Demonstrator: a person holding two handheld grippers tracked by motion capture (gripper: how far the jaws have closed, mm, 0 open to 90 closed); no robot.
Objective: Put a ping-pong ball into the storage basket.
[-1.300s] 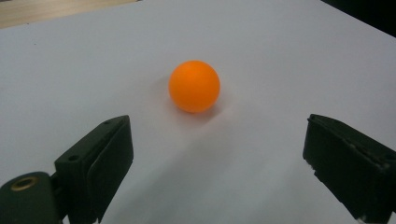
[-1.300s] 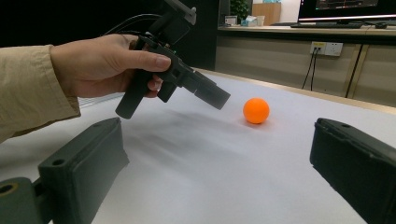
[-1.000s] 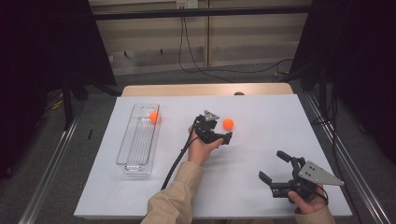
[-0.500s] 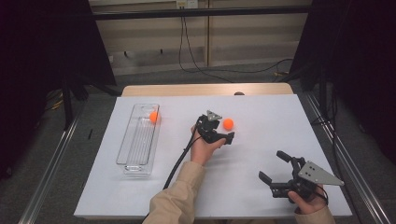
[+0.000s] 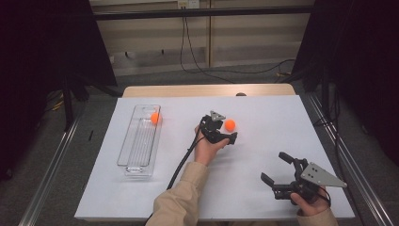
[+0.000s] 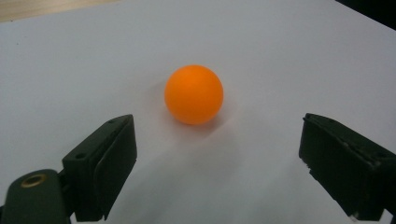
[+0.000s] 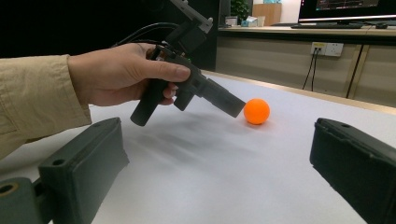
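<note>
A: The loose orange ball (image 6: 194, 94) lies near the middle of the desk (image 5: 263, 113), toward its far edge, just ahead of the left gripper (image 5: 229, 132), whose wide jaws have just been closing a little, nothing between them.

B: Centre it between the pads, then close gently; it's smooth, round, hard-looking and would roll on the matte white top.

A: The right gripper (image 5: 275, 171), near the right front corner, is open and empty. A second ball (image 5: 155, 118) sits in the clear ribbed tray (image 5: 136, 146) toward the left edge.

Matt orange plastic ball (image 6: 194, 94); smooth white tabletop (image 6: 280, 56).
</note>
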